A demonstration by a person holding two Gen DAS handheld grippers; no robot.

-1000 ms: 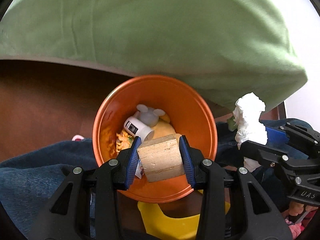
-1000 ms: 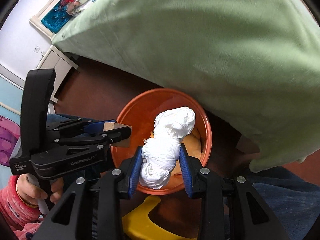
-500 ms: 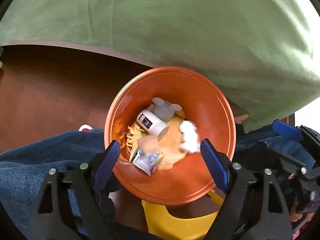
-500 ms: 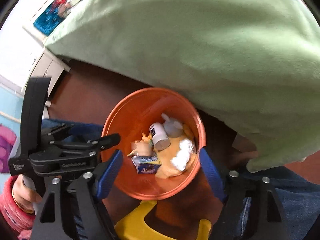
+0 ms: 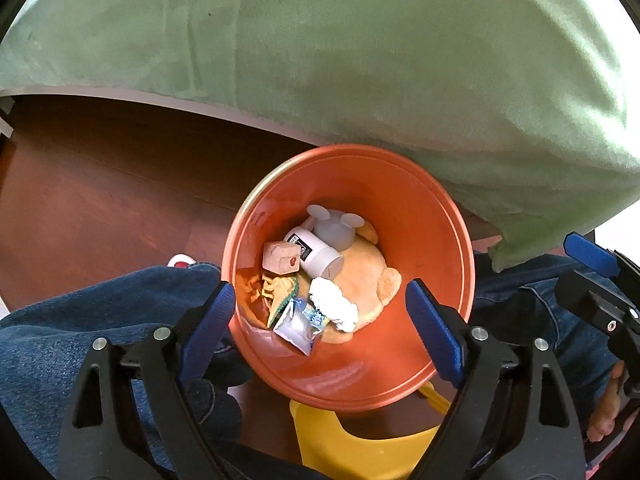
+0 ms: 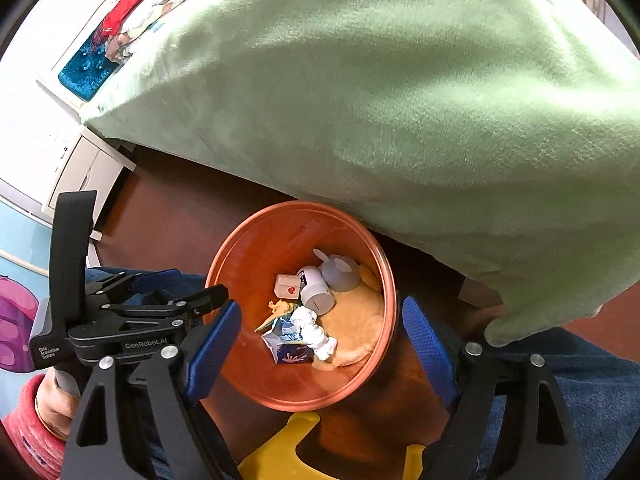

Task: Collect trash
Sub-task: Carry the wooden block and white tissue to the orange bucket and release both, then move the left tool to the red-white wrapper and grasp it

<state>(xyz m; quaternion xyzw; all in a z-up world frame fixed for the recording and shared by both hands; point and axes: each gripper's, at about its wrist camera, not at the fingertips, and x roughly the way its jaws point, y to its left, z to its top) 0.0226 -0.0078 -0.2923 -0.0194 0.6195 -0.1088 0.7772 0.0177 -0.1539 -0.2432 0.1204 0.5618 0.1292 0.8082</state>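
A bed covered by a pale green fleece blanket [image 6: 400, 100] fills most of the room ahead, its edge hanging over a dark reddish-brown wooden floor [image 5: 100, 200]. At the far end of the bed lie red, white and blue folded bedding [image 6: 132, 12]. A white bedside cabinet [image 6: 84, 172] stands against a white wall [image 6: 28, 92]. Daylight falls softly across the blanket.

We see both views evenly bright, daylight washing out the upper right corners. The green blanket [image 5: 360, 48] shades the brown floor [image 5: 100, 184] beneath. Fisheye bending curves the edges, dark vignettes fill the corners, and focus stays fairly sharp.
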